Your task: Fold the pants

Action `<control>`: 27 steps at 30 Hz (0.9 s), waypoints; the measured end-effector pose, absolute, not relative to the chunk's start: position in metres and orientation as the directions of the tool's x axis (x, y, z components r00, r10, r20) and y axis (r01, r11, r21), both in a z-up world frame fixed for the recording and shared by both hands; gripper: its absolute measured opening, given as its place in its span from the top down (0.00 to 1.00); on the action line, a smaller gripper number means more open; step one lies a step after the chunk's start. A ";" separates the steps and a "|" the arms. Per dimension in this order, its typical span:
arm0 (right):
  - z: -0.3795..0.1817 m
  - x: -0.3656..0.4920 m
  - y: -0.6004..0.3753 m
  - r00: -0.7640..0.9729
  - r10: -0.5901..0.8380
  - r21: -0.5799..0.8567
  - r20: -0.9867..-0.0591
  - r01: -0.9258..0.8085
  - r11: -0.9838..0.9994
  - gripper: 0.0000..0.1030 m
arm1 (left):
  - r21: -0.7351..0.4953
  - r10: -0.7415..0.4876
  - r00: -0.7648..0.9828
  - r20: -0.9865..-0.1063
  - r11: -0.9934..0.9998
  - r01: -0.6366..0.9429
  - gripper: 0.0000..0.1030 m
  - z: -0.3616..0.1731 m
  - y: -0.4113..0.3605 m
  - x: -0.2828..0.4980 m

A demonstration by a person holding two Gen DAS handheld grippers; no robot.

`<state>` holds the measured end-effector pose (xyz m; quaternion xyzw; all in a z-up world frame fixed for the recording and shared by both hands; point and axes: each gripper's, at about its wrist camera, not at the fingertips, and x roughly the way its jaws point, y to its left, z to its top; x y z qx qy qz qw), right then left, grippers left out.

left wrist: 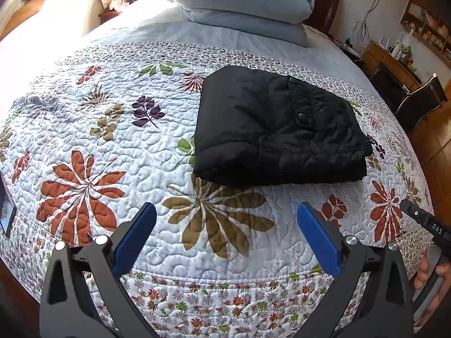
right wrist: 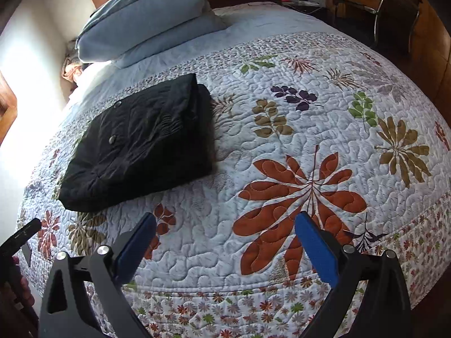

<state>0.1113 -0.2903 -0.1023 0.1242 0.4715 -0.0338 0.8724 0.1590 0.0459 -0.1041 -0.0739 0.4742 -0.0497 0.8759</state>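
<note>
Black pants (left wrist: 276,129) lie folded into a thick rectangle on the floral quilt (left wrist: 118,152), with a buttoned pocket flap on top. They also show in the right wrist view (right wrist: 141,143), at the left. My left gripper (left wrist: 227,211) is open and empty, held above the quilt a short way in front of the pants. My right gripper (right wrist: 225,222) is open and empty, over the quilt to the right of the pants. Neither gripper touches the pants. The body of the right gripper (left wrist: 428,225) shows at the right edge of the left wrist view.
Stacked blue pillows (left wrist: 242,2) lie at the head of the bed. A phone (left wrist: 5,211) lies at the quilt's left edge. A wooden desk (left wrist: 394,62) and a chair (left wrist: 422,95) stand beyond the bed's right side. The quilt's front edge (left wrist: 225,309) is just below my grippers.
</note>
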 end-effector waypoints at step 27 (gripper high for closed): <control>-0.050 0.096 -0.209 0.573 0.008 0.049 -0.819 0.056 0.997 0.04 | -0.111 -0.117 0.648 -0.753 0.993 0.050 0.03 -0.038 0.029 0.130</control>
